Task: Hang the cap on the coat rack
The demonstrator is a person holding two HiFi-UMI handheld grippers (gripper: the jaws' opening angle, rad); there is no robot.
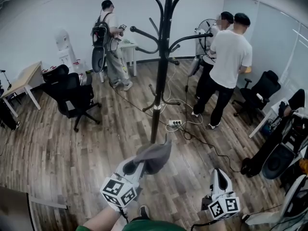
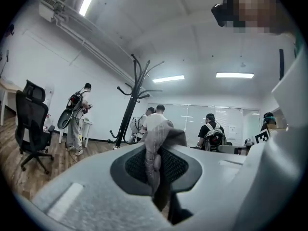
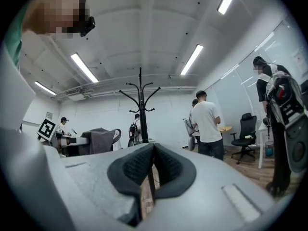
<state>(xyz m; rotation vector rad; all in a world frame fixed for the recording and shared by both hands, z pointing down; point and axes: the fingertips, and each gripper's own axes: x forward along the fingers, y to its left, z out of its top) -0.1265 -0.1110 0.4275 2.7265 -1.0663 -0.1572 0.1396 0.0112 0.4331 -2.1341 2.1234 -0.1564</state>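
From the head view, the left gripper point(image 1: 137, 166), a white two-jaw tool with a marker cube, is clamped on the soft grey fabric cap point(image 1: 155, 156). The cap sits low in the picture above the wood-plank floor point(image 1: 57, 153), in front of the tall black metal coat rack with curved hooks point(image 1: 162, 76), and hangs on none of its hooks. The right gripper point(image 1: 220, 179), white with its own marker cube, is held lower right, well apart from the cap. A black swivel office chair point(image 1: 72, 97) stands to the left, a person in a white T-shirt point(image 1: 227, 61) to the right of the rack, and a person carrying a dark backpack point(image 1: 109, 40) behind it. In the left gripper view, the dark ribbed pads point(image 2: 132, 165) pinch a bunched fold of the cap point(image 2: 156, 150), with the rack point(image 2: 131, 105) upright further off. In the right gripper view, that gripper's point(image 3: 151, 170) jaws are pressed together with nothing between them; the rack point(image 3: 140, 105) stands straight ahead, and the cap point(image 3: 100, 139) shows to the left.
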